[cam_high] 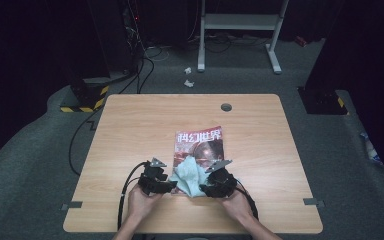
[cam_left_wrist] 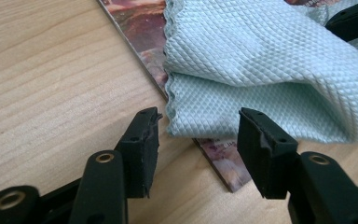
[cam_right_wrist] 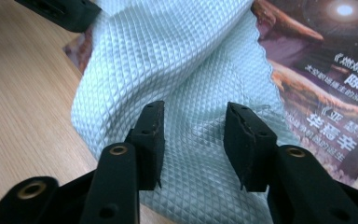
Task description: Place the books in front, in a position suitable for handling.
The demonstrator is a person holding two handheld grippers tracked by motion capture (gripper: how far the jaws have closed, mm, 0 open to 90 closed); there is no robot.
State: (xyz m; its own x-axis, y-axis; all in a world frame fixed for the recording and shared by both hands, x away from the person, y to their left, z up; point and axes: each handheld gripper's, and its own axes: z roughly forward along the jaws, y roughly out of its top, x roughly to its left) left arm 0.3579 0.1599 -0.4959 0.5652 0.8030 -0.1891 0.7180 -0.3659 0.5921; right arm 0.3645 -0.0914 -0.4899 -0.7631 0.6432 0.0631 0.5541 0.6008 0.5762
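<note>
No containers on the table (cam_high: 130, 130). Your pale blue cloth (cam_high: 190, 176) lies crumpled over the near end of the magazine (cam_high: 200, 145), near the table's near edge, between your two grippers.

Your left gripper (cam_left_wrist: 198, 133) sits low at the cloth's left edge, jaws apart, nothing clamped; the folded hem lies just ahead of the gap. Your right gripper (cam_right_wrist: 193, 135) hovers over the cloth's right side, jaws spread, nothing between them.

Both hands come in from the near edge, angled inward.

Magazine masthead reads 科幻世界, white on red; smaller cover lines too partial to read.
</note>
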